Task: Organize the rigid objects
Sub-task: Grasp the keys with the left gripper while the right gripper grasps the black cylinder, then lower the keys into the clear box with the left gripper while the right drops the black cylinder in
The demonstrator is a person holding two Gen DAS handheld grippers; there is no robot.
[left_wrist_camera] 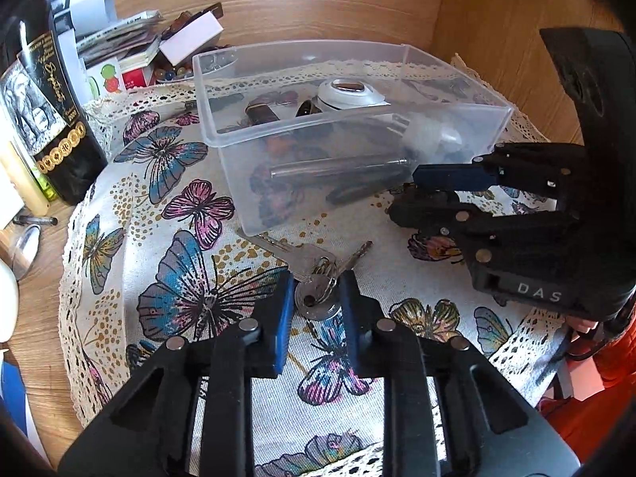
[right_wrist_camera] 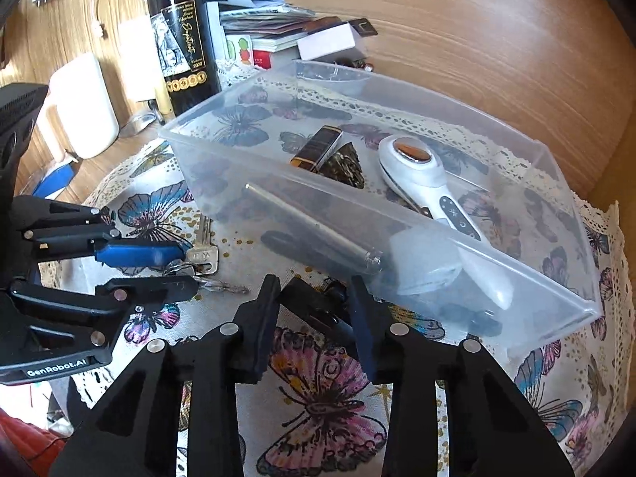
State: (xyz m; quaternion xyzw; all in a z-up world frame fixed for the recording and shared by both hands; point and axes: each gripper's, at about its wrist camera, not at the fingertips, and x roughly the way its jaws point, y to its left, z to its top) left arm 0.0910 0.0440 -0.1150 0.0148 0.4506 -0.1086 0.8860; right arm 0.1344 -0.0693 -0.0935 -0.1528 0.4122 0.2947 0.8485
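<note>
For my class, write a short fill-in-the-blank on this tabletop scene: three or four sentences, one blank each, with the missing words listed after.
1. The bunch of keys lies on the butterfly cloth, ____ the clear plastic box.
2. The left gripper has its fingers on either side of the ____.
3. The white handheld device lies ____ the box.
4. The dark bottle stands upright ____ the box, seen from the right wrist camera.

Missing words: outside; keys; inside; behind

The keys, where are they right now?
The keys lie on the butterfly tablecloth just outside the clear plastic box, between the open fingers of the left gripper.
</note>
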